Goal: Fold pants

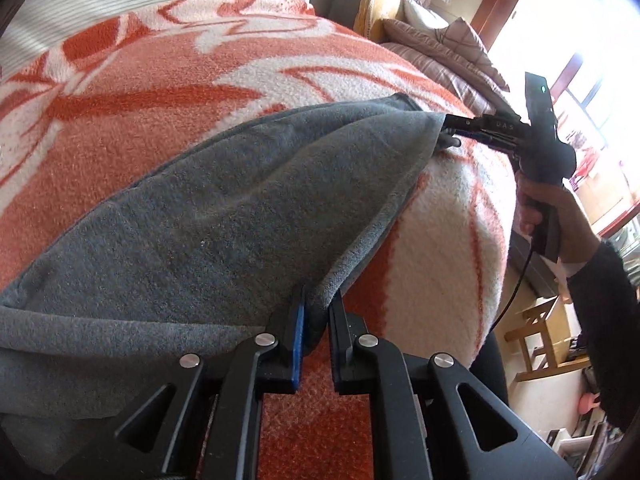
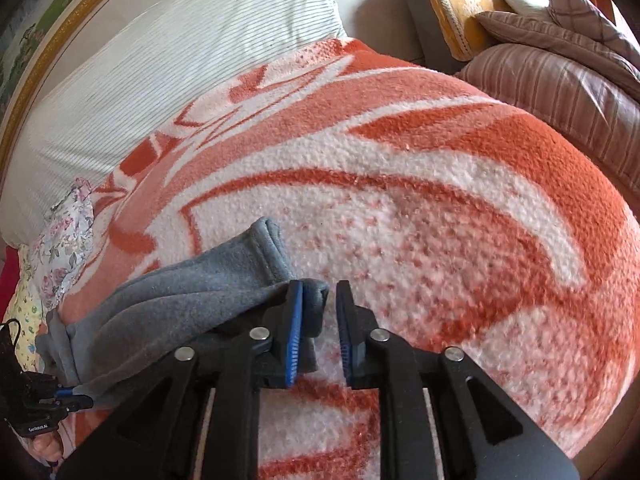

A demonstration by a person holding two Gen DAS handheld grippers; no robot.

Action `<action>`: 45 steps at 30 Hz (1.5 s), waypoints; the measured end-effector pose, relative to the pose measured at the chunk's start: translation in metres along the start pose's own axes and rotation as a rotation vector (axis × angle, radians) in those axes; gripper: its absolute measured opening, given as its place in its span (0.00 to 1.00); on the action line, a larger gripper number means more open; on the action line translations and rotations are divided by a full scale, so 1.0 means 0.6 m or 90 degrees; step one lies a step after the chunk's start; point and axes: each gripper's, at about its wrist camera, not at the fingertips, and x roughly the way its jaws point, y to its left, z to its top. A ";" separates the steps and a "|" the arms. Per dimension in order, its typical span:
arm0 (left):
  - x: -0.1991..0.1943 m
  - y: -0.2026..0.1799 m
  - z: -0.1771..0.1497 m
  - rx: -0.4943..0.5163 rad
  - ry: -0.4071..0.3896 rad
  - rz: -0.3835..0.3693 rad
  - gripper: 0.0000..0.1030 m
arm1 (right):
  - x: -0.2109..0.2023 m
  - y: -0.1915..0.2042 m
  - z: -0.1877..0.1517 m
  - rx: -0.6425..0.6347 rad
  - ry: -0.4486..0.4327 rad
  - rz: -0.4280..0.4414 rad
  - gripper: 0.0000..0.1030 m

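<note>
The grey fleece pants [image 1: 208, 220] lie on an orange and white blanket [image 1: 160, 80], with one edge lifted between the two grippers. My left gripper [image 1: 318, 312] is shut on the near corner of that edge. My right gripper [image 1: 450, 132] holds the far corner; in the right wrist view it [image 2: 318, 312] has the grey pants [image 2: 180, 300] pinched against its left pad, with a gap to the right pad. The left gripper also shows low at the left in the right wrist view [image 2: 72, 398].
The blanket [image 2: 400, 200] covers a bed. A striped white pillow [image 2: 160, 60] lies at the head, floral cloth [image 2: 64, 248] at the left. Brown striped pillows [image 2: 560, 80] and a yellow cushion [image 2: 460, 8] sit at the right. A wooden stool [image 1: 540, 340] stands beside the bed.
</note>
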 end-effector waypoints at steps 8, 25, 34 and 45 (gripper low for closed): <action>-0.061 0.033 -0.021 -0.041 -0.040 -0.009 0.27 | -0.082 0.070 -0.028 -0.032 -0.066 0.016 0.64; -0.238 0.232 -0.155 -0.220 -0.133 0.082 0.32 | -0.015 0.366 -0.131 -0.143 0.034 0.186 0.64; -0.321 0.339 -0.231 -0.319 -0.185 0.126 0.32 | 0.034 0.501 -0.173 -0.194 0.093 0.249 0.64; -0.395 0.440 -0.287 -0.375 -0.214 0.185 0.35 | 0.090 0.626 -0.201 -0.254 0.152 0.290 0.64</action>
